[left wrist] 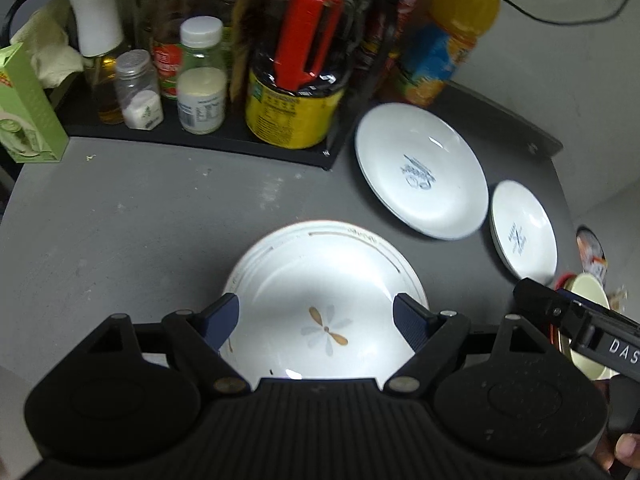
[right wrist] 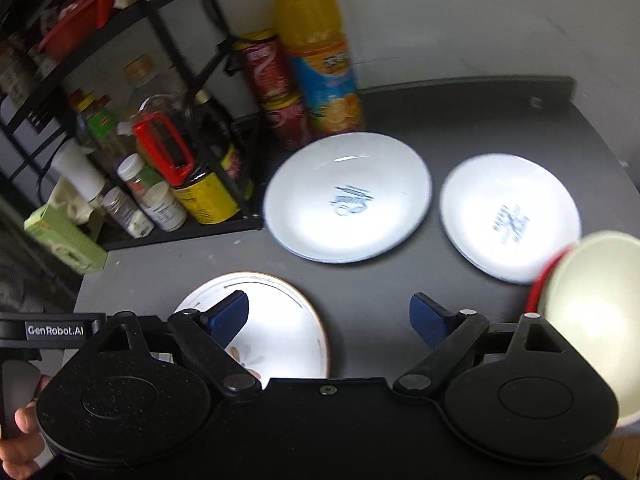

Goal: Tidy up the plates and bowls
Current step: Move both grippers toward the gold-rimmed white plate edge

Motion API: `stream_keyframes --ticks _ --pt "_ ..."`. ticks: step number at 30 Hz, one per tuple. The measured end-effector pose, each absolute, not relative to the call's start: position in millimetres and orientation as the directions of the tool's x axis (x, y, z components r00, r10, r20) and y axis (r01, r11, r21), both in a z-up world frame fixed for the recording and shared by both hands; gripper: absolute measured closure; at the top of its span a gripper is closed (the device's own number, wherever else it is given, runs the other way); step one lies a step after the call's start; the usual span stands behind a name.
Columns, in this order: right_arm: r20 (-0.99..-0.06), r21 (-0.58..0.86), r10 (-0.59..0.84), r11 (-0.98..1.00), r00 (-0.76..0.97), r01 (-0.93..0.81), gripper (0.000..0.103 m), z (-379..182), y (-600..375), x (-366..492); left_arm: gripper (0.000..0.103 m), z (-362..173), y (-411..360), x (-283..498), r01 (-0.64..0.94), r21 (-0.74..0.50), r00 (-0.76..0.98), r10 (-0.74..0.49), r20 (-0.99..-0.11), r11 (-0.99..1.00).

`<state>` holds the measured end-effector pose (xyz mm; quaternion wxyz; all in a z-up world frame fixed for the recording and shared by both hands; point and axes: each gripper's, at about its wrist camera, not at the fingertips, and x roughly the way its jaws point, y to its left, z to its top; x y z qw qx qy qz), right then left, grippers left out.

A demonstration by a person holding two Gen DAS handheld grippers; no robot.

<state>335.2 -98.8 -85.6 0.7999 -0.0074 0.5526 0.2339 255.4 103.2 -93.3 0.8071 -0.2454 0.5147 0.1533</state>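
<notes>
A white plate with a flower print and gold rim [left wrist: 320,276] lies on the dark table just under my left gripper [left wrist: 318,314]. Its jaws stand open, one blue pad over each side of the plate, with nothing gripped. In the right wrist view the same plate [right wrist: 280,320] is at lower left. My right gripper [right wrist: 328,314] is open over bare table beside it. Further back lie a large white plate with blue print [right wrist: 348,196] and a smaller white plate [right wrist: 508,216]. A cream bowl with a red rim [right wrist: 600,300] sits at the right edge.
A black rack [right wrist: 168,12] at the back left holds bottles and jars, among them a dark jar with a red handle [left wrist: 304,60] and spice shakers [left wrist: 138,88]. An orange juice bottle [right wrist: 316,52] and red cans [right wrist: 280,92] stand behind the plates. A green box [left wrist: 28,112] sits far left.
</notes>
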Motion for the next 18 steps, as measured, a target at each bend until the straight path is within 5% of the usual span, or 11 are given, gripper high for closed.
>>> stream_keyframes --ticks 18 --pt "-0.898 0.262 0.404 0.807 0.172 -0.53 0.011 -106.4 -77.5 398.8 0.02 -107.8 111.6 286.1 -0.675 -0.276 0.405 0.032 -0.914 0.684"
